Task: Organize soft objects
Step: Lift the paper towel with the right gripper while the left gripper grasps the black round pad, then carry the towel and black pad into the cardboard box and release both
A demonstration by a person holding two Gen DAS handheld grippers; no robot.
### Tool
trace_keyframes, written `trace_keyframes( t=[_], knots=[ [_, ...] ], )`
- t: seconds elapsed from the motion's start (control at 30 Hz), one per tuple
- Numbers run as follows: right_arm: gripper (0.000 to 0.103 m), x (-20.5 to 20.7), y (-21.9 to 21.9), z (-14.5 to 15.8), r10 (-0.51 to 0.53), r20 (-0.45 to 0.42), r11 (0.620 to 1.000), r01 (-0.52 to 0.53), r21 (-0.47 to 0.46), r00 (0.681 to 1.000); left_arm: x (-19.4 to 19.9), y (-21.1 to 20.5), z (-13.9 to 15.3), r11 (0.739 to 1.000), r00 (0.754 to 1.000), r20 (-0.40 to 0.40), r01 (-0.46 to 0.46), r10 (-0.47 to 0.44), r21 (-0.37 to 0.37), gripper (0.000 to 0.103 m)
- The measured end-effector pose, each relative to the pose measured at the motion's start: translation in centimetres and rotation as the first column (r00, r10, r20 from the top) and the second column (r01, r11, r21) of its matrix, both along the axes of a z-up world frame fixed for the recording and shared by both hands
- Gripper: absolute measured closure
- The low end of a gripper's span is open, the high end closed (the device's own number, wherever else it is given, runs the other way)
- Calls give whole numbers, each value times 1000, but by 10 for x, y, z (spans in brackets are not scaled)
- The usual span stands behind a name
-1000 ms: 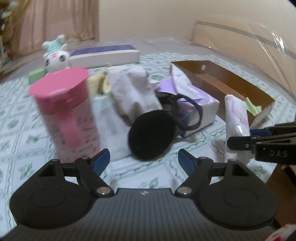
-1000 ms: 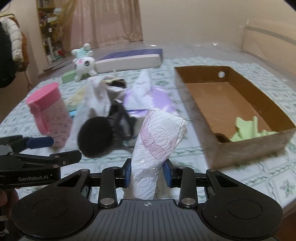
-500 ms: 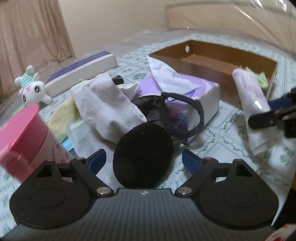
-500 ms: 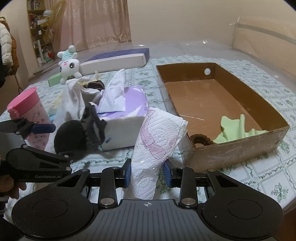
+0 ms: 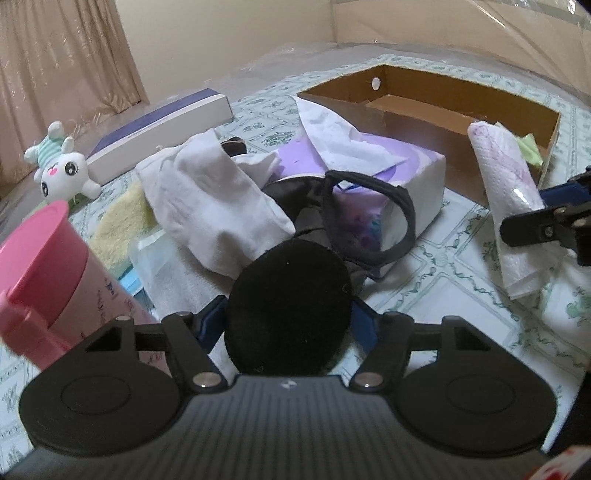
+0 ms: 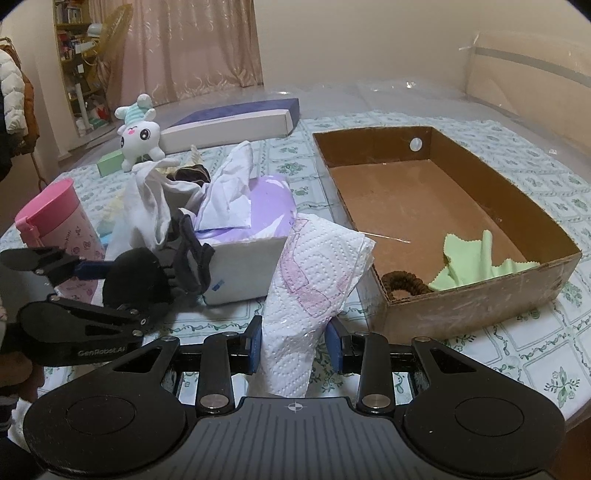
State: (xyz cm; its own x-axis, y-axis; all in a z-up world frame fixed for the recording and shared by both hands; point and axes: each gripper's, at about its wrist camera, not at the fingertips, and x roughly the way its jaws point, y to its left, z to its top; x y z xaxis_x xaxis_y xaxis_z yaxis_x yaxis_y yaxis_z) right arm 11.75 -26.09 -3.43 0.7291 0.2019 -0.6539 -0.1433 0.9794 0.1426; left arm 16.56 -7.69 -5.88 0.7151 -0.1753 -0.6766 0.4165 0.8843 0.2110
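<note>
Floral tablecloth (image 6: 524, 369) under clamped tissue pack (image 6: 306, 295).

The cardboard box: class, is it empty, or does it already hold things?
Not empty. The cardboard box holds a green cloth and a brown scrunchie at its near end; the rest of its floor is bare.

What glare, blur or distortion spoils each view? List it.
Left wrist view: fisheye bending, the pink cup soft with blur at the near edge, plastic sheet catching glare. Right wrist view: sharper, dark rounded corners, faint sheen on the cardboard box floor.
</note>
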Motion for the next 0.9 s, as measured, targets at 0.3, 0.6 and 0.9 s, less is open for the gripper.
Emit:
trace_keyframes(
  t=[0.3, 0.6, 0.9],
  knots=[
    [67, -13, 4, 13, 14, 30, 1000, -15, 4, 999, -28, 14, 20, 977, 990, -95, -119, 103, -175, 36],
    [67, -28, -1, 22, 11, 53, 1000, -11, 0, 999, -54, 23, 38, 928, 972, -153, -218, 178, -304, 36],
    [67, -41, -14, 28, -14, 65, 1000, 13, 3, 998, -65, 9, 51, 927, 976, -137, -203, 168, -315, 36]
  ],
)
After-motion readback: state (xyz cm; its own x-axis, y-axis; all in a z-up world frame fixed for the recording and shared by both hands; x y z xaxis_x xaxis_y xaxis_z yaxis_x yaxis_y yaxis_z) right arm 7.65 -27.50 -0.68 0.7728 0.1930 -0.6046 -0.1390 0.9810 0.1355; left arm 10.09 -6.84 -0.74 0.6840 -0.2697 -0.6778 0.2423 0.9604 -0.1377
